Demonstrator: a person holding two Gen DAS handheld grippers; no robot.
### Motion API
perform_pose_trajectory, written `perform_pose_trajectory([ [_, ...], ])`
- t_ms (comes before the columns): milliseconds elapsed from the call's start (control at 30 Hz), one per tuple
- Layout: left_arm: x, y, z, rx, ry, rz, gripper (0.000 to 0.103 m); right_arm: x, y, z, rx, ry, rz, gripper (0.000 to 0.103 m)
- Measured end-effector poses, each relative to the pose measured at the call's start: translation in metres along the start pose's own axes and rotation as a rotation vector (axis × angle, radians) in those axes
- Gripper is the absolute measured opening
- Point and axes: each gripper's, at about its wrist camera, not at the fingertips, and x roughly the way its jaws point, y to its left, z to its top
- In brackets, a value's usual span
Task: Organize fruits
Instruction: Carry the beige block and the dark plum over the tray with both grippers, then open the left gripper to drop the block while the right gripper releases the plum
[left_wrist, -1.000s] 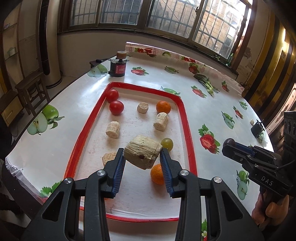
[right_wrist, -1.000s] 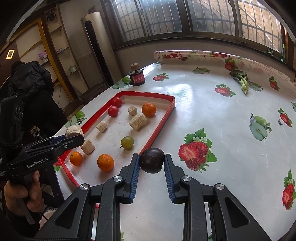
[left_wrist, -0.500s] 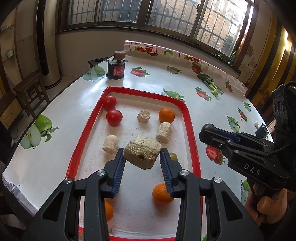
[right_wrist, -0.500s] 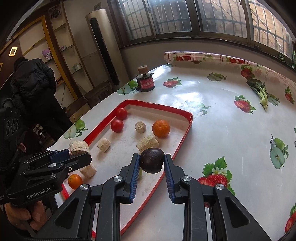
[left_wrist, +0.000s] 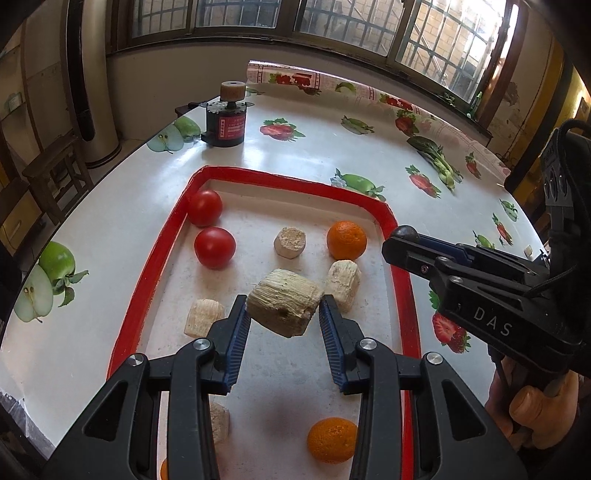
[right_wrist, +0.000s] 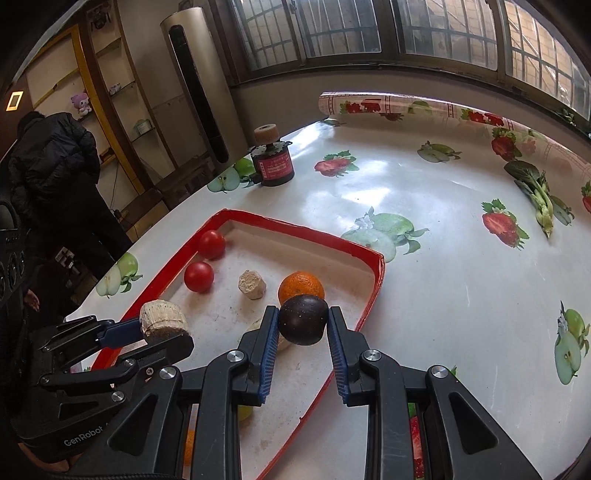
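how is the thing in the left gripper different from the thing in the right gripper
The pale, ridged, blocky sugarcane chunk in the left gripper is rough and fibrous; the dark purple round fruit in the right gripper is smooth and slightly glossy. The chunk has flat cut ends; the fruit is ball-shaped. Both are clamped between blue-padded fingers, above the red-rimmed tray.

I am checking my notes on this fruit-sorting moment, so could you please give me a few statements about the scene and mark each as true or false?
1. The right gripper is shut on a dark round fruit. True.
2. The left gripper is empty. False: it is shut on a pale fibrous chunk.
3. Two red tomatoes lie in the red-rimmed tray. True.
4. The small dark bottle stands inside the tray. False: it stands on the table beyond the tray.
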Motion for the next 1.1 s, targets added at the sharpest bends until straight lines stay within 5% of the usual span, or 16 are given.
perform_pose_trajectory([
  [1100, 0.032, -0.001, 0.000, -0.010, 0.075, 0.015, 0.036, 0.033, -0.004, -0.002, -0.019, 0.056, -0.015, 0.029],
])
